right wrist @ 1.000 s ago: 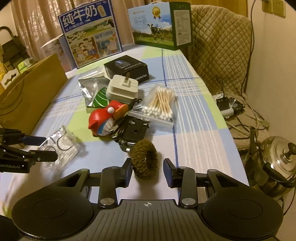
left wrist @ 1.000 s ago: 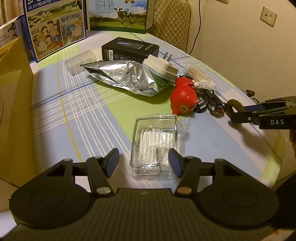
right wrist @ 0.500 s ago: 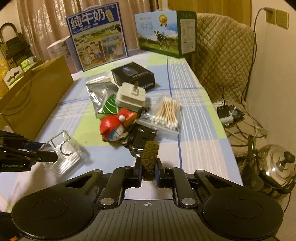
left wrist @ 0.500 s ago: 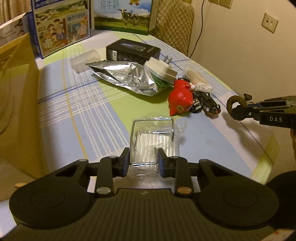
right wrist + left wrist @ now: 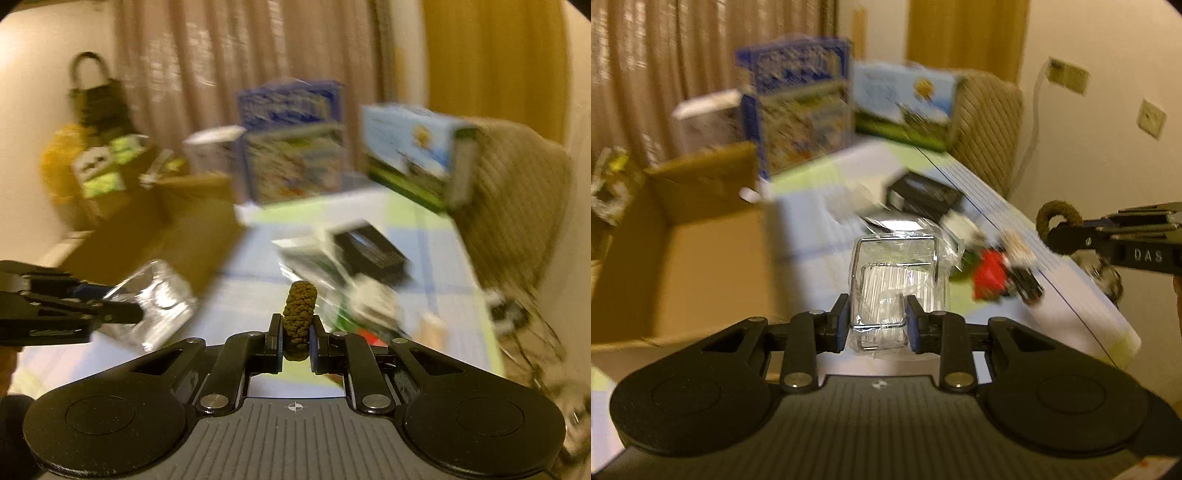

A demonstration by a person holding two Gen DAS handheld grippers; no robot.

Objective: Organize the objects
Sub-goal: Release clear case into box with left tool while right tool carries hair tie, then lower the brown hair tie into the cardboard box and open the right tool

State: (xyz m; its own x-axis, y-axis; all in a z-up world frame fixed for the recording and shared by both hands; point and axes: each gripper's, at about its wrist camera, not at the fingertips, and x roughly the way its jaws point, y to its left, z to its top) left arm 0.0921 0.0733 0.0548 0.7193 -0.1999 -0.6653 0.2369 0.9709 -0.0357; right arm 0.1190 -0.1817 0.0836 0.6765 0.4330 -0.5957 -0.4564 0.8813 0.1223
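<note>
My left gripper [image 5: 875, 325] is shut on a clear plastic packet with a wire frame inside [image 5: 897, 280], held up above the table. In the right wrist view the same packet [image 5: 155, 306] shows at the left in the left gripper's fingertips [image 5: 122, 314]. My right gripper [image 5: 294, 338] is shut on a brown knitted ring [image 5: 299, 317], also lifted. From the left wrist view that ring [image 5: 1057, 218] hangs at the right, pinched by the right gripper's fingers [image 5: 1082, 234]. An open cardboard box [image 5: 676, 251] stands at the left of the table.
On the striped tablecloth [image 5: 812, 229] lie a black box [image 5: 923, 194], a red toy [image 5: 991, 275], a white plug and a foil bag, all blurred. Two milk cartons [image 5: 291, 147] stand at the far end. A quilted chair [image 5: 513, 206] is at the right.
Both grippers have risen off the table with their loads and tilted up, so the views now take in the box, curtains and cartons. The left gripper shut on the packet earlier.
</note>
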